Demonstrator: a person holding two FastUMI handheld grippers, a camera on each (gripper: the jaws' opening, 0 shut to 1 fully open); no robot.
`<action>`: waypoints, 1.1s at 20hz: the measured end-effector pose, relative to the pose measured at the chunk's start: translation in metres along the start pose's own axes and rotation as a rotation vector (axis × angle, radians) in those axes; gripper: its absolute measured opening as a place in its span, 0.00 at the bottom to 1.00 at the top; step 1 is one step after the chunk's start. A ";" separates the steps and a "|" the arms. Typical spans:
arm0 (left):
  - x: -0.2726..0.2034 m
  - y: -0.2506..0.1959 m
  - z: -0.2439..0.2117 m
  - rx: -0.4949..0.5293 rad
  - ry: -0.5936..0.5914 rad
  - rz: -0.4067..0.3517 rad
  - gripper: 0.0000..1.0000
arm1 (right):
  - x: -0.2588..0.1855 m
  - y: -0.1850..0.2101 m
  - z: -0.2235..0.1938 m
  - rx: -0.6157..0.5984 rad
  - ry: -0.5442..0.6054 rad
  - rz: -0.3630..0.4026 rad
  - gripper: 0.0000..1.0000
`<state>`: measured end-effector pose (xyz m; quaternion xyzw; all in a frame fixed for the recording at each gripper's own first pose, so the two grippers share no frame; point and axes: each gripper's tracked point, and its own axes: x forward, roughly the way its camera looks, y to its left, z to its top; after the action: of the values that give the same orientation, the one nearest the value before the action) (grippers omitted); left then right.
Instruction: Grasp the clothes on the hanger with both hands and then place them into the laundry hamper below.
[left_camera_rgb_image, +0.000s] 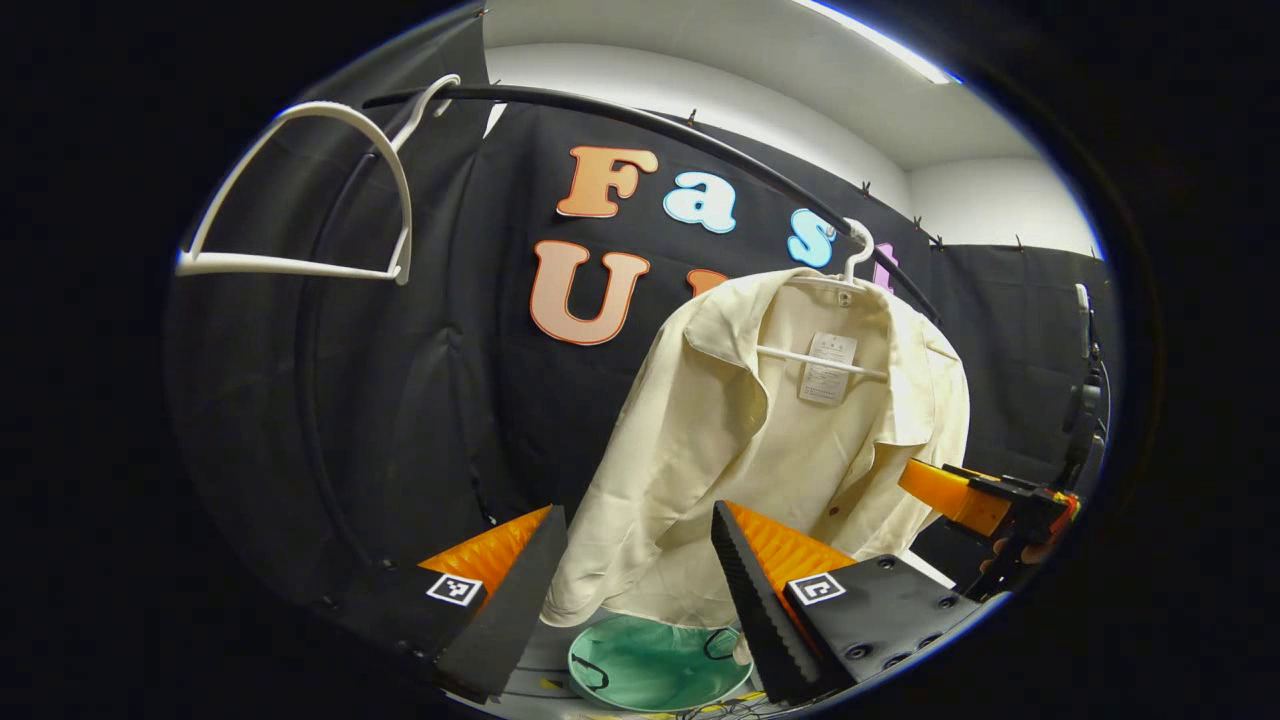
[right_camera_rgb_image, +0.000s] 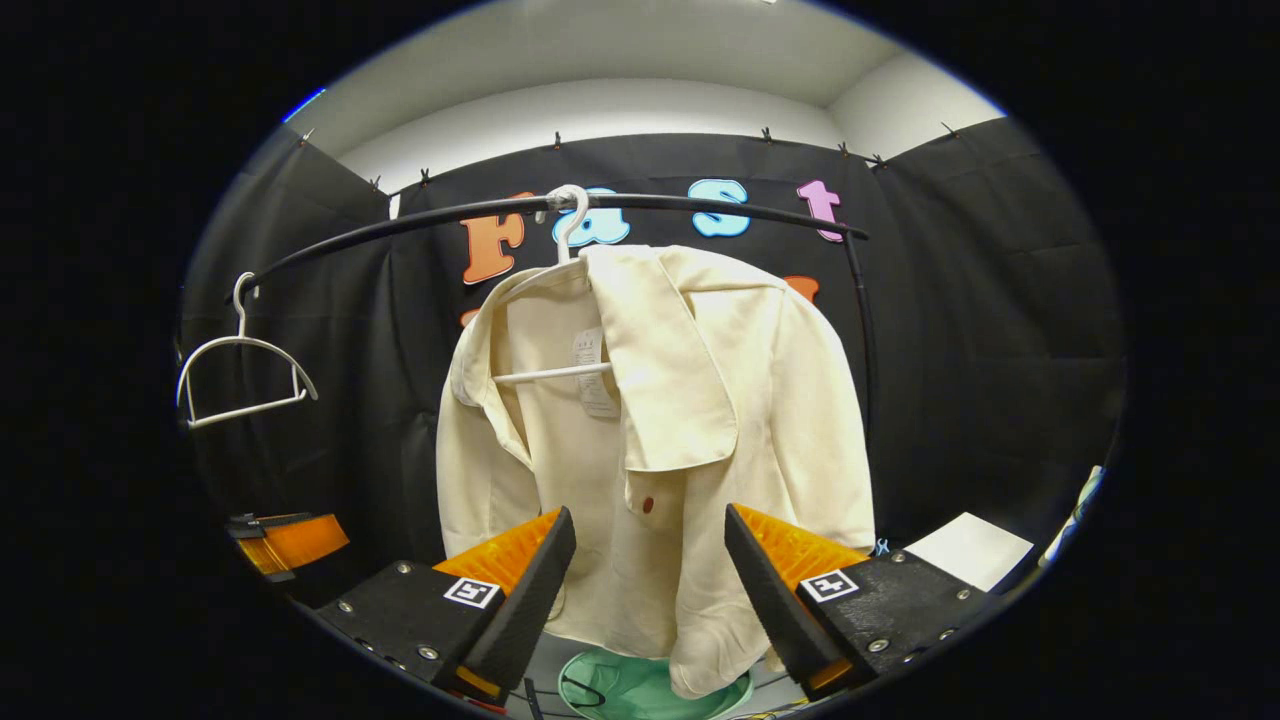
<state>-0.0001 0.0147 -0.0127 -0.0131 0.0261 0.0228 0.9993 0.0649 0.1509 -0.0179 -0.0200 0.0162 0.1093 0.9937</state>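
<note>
Your left gripper (left_camera_rgb_image: 640, 590) is spread wide with nothing between its jaws, its fingers framing the lower hem of the cream shirt (left_camera_rgb_image: 770, 440) from the garment's open front side. Your right gripper (right_camera_rgb_image: 650, 590) is likewise spread and empty, its fingers bracketing the shirt's lower edge; it also shows far off at the edge of the left gripper view, with a hand behind it. You look to be in the approach step: neither gripper has closed on cloth yet. The next move, as I judge it, calls for pushing each gripper forward until fabric sits between the fingers, then pinching both sides before lifting the shirt clear of its white hanger (right_camera_rgb_image: 560, 300).

The shirt hangs from that hanger on the black rail (right_camera_rgb_image: 640, 205), collar open, one front panel folded outward, a dark button visible, a label inside the neck. The pale green laundry hamper (left_camera_rgb_image: 655, 665) sits directly below it. A second, bare hanger (left_camera_rgb_image: 300, 200) hangs well apart along the rail
</note>
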 end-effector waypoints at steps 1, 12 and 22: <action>0.000 0.001 0.000 0.004 -0.001 -0.001 0.95 | 0.003 0.001 -0.002 -0.002 0.001 -0.003 0.92; 0.003 0.005 0.000 0.031 0.013 -0.002 0.95 | 0.059 0.008 -0.011 -0.013 0.021 -0.030 0.64; 0.014 0.004 0.006 0.050 0.020 0.034 0.95 | 0.106 0.004 -0.033 0.021 0.119 -0.019 0.06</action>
<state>0.0142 0.0191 -0.0079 0.0120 0.0369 0.0388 0.9985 0.1667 0.1767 -0.0545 -0.0163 0.0763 0.0983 0.9921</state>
